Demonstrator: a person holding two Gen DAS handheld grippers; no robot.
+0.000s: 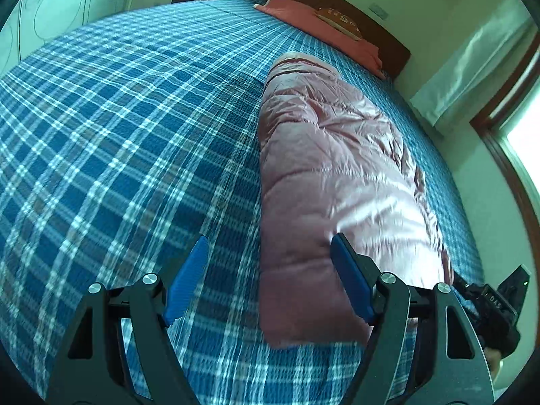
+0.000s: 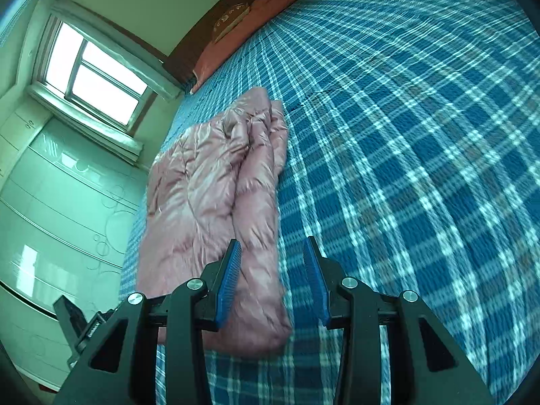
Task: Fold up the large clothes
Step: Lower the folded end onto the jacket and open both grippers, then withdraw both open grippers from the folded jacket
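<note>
A shiny pink puffer jacket (image 1: 337, 175) lies folded into a long bundle on the blue plaid bed cover (image 1: 118, 135). My left gripper (image 1: 270, 276) hovers over the bundle's near left edge, jaws open and wide apart, with nothing pinched. Its right blue pad (image 1: 351, 276) stands in front of the jacket. In the right wrist view the jacket (image 2: 209, 195) lies left of centre. My right gripper (image 2: 272, 281) is open above the jacket's near right edge; no pad presses on the fabric. Part of the other gripper shows at the lower right (image 1: 489, 303) and lower left (image 2: 77, 320).
A red pillow (image 1: 314, 23) with a small patterned cushion (image 1: 341, 20) lies at the dark headboard (image 2: 189, 50). A bright window (image 2: 94, 77) and a pale wardrobe (image 2: 60, 222) stand beside the bed. Plaid cover (image 2: 422, 168) stretches wide on the jacket's other side.
</note>
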